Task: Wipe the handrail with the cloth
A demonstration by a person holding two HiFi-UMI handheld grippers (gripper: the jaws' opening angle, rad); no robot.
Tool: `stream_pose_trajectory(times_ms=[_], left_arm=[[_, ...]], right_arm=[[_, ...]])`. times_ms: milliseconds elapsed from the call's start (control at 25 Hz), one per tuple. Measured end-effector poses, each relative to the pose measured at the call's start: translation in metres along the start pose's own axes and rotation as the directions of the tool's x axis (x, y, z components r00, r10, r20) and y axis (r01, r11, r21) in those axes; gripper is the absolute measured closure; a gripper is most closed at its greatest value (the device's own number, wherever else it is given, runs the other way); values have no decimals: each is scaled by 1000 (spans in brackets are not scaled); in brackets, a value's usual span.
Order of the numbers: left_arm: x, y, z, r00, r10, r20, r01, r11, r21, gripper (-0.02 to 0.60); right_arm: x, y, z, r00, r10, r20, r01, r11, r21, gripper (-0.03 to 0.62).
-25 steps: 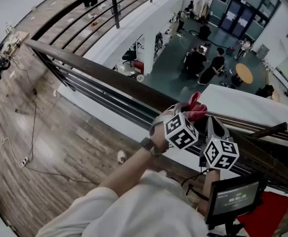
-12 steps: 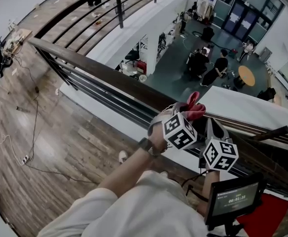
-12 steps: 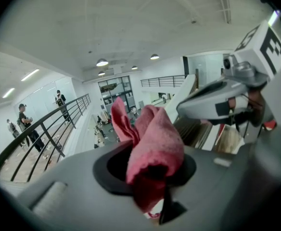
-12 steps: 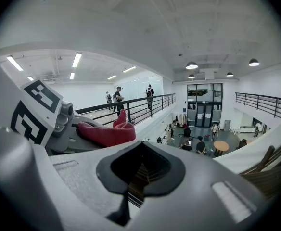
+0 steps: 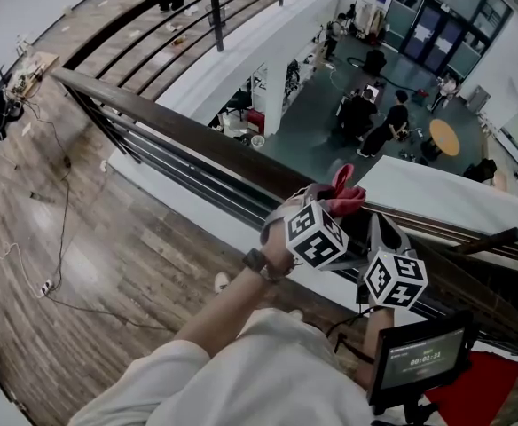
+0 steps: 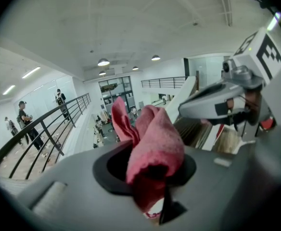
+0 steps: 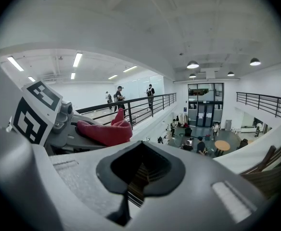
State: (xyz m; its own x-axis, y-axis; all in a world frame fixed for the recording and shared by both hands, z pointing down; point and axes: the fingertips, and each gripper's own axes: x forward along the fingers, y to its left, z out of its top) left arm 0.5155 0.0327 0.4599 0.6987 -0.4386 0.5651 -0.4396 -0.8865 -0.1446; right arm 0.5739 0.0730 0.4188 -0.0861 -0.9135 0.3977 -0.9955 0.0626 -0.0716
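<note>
Drift is the only change over the last second: the left gripper (image 5: 333, 208) has crept slightly leftward along the handrail (image 5: 197, 140), taking the cloth (image 5: 348, 190) with it, while the right gripper (image 5: 385, 242) has hardly shifted. I read that as a slow wiping stroke under way toward the long stretch of rail on the left, most of which is not yet covered.

Nearest is a pale sleeve (image 5: 241, 371), and beside it a small dark screen (image 5: 423, 355). Past the wrist come the two marker cubes, hard-edged and printed in black and white.

In the left gripper view, the left gripper (image 6: 152, 177) has its jaws pinched on the cloth (image 6: 152, 143). The cloth is pinkish-red terry, nappy and soft, bunched into thick folds with one corner standing up beyond the jaws. From the head view it sits over the top of the rail. Whether it presses on the wood I cannot tell.

The right gripper (image 7: 140, 177) has its grey moulded jaws pressed together on nothing. Railing bars show through the black-lined gap.

The handrail is a broad, flat, dark-brown band, smooth and slightly glossy, running diagonally. Thin dark metal bars (image 5: 166, 162) run beneath it. To the left lies a worn plank floor (image 5: 82, 238) with trailing cables. Beyond and far below is an open hall (image 5: 330, 105) with people around tables.
</note>
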Motion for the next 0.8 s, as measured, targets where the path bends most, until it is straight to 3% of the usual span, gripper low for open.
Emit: stream_pose_trajectory(times_ms=[800], left_arm=[[-18,37,-14,1000,14,-24,-15,999,-42,451]], right_arm=[[7,12,5,1000,18,-3,-18,1000,-8,591]])
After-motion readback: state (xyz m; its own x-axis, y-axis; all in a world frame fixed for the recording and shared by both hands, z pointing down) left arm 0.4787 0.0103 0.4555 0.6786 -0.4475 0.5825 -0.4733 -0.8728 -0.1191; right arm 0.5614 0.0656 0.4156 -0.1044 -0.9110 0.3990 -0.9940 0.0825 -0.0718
